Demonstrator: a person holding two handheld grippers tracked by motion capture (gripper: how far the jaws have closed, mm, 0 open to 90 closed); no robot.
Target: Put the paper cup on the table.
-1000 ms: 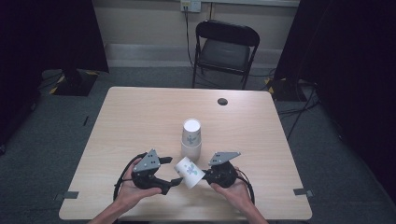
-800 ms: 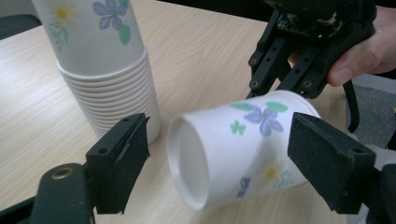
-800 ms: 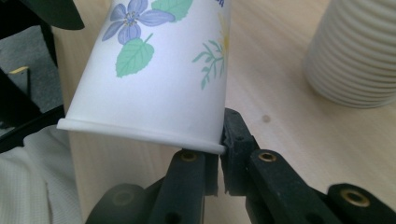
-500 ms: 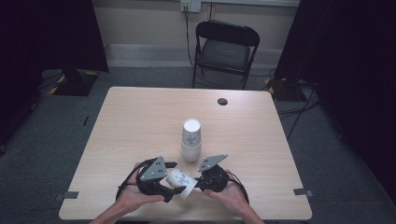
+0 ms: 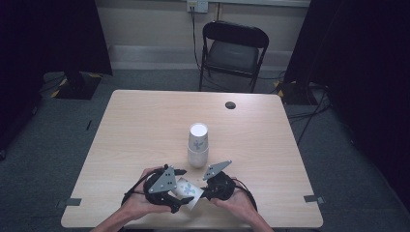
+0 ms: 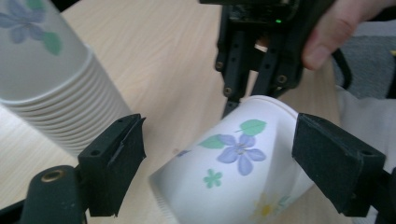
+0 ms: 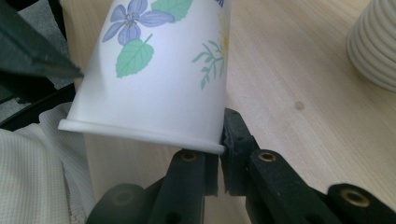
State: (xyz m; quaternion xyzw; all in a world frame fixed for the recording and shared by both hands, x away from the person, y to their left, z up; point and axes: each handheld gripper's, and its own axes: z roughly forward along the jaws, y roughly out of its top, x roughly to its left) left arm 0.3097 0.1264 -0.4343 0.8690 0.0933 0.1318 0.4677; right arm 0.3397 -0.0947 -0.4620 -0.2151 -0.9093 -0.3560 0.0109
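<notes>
A person sits at a light wooden table (image 5: 145, 125), holding a black two-jaw gripper in each hand near the table's front edge. The landmark here is a stack of paper cups (image 5: 198, 145), standing upside down near the middle of the table, white with a small flower print.

Just in front of that stack, between the two grippers, is a single floral paper cup (image 5: 188, 191), tilted on its side and lifted off the table. It is white with purple flowers and green leaves.

The right gripper (image 5: 209, 188), in front of the stack and slightly to its right, pinches the cup's rolled rim. In the right gripper view its jaws are closed tight on the rim (image 7: 219, 148), one pad inside the cup and one outside, with the cup body rising up and away.

The left gripper (image 5: 180, 193), in front of the stack and slightly to its left, has its jaws spread wide around the cup's body. In the left gripper view the cup (image 6: 233, 163) lies between the two black pads with a gap on the left side; the right pad stands at the cup's wall, and contact there cannot be told. These jaws have just been opening and then easing back a little.

Behind the stack, near the table's far edge, a small dark round cable hole (image 5: 230, 105) sits in the tabletop. Beyond the table stands a black folding chair (image 5: 232, 50).
</notes>
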